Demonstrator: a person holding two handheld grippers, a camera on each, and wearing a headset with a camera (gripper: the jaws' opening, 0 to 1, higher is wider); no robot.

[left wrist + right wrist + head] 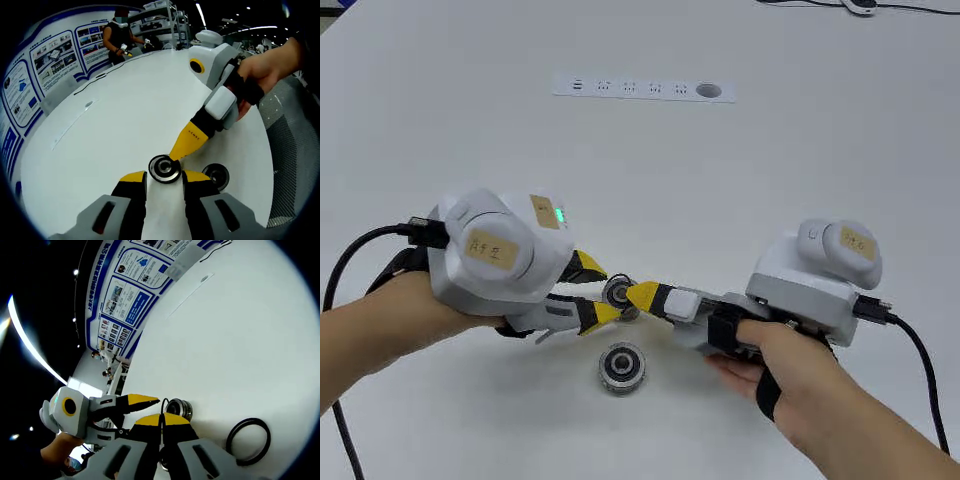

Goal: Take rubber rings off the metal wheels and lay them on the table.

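Note:
A small metal wheel (617, 292) (165, 168) is held just above the white table (740, 170), with my left gripper (602, 290) (165, 177) shut on its sides. My right gripper (642, 295) (161, 419) comes in from the right, jaws shut, its yellow tip against the wheel's rim (177, 407). A thin black strand of the wheel's rubber ring (165, 401) rises from between its tips. A second wheel (621, 366) (216, 175), with a black ring around it, lies on the table in front of both grippers. A loose black rubber ring (248, 440) lies flat on the table.
A white power strip (642, 88) lies across the far middle of the table, and a dark cable (920, 8) runs along its far right edge. Black cables (345, 255) trail from both grippers. A person (120, 30) stands far off by the wall posters.

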